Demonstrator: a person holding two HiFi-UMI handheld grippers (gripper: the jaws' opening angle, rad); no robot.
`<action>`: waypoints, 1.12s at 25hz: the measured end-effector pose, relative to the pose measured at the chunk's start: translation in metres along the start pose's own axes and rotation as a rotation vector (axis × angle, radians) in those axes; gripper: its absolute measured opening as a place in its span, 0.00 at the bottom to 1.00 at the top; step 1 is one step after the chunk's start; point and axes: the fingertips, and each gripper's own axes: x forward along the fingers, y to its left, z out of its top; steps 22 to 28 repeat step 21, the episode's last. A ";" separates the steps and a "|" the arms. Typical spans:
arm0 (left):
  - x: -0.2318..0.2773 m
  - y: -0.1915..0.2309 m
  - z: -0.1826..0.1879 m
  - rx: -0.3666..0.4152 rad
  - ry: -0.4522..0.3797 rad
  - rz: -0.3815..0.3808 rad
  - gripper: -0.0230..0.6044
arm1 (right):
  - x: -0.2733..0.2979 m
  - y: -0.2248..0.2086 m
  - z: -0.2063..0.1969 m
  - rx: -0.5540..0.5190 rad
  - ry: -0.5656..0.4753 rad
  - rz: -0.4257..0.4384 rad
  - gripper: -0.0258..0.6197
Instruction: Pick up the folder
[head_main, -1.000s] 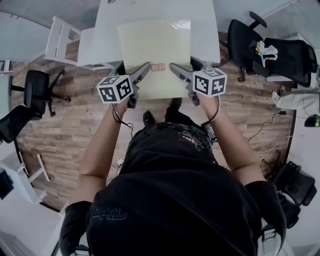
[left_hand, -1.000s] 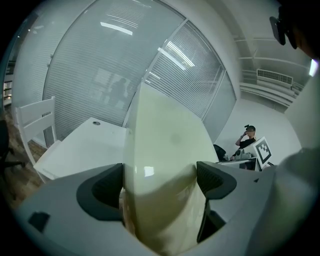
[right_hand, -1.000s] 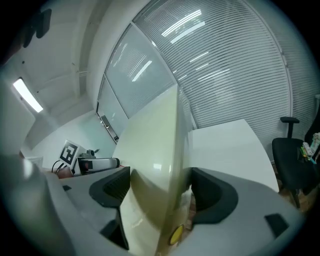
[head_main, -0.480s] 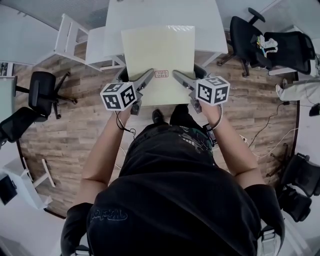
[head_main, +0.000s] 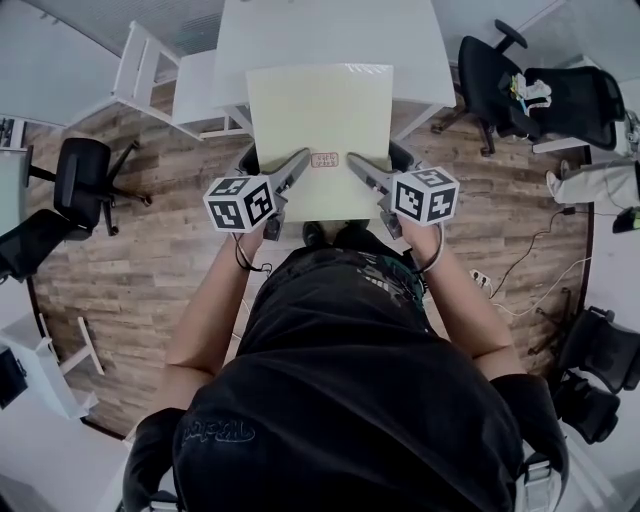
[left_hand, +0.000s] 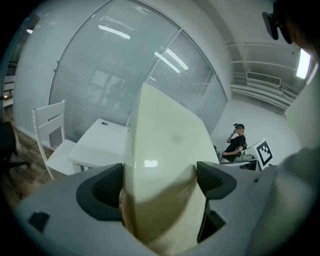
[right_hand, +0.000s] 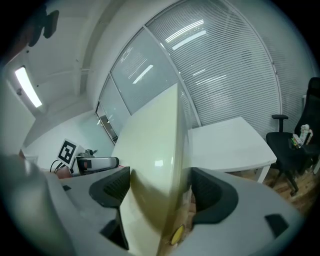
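Observation:
A pale yellow folder (head_main: 320, 130) with a small red-printed label near its near edge is held up in the air, clear of the white table (head_main: 330, 35). My left gripper (head_main: 296, 165) is shut on its near left edge and my right gripper (head_main: 356, 165) is shut on its near right edge. In the left gripper view the folder (left_hand: 162, 165) fills the gap between the jaws, edge-on. The right gripper view shows the folder (right_hand: 152, 165) the same way, pinched between the dark pads.
A white chair (head_main: 150, 75) stands left of the table. Black office chairs (head_main: 540, 85) are at the right and another black chair (head_main: 80, 175) at the left, on a wooden floor. A person (left_hand: 235, 145) stands in the distance by glass partitions.
The folder has stayed clamped in both grippers; the view has shifted slightly, with folder and grippers a little lower in the frame and farther back from the table.

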 end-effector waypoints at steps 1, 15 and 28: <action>0.000 0.000 -0.001 -0.006 0.001 0.000 0.76 | -0.001 0.000 0.000 -0.001 0.004 0.001 0.61; 0.001 0.003 0.001 0.005 0.009 -0.011 0.76 | 0.003 0.000 -0.002 0.011 0.014 -0.005 0.61; -0.003 0.012 0.003 0.001 0.010 -0.018 0.76 | 0.010 0.007 0.000 0.002 0.012 -0.014 0.61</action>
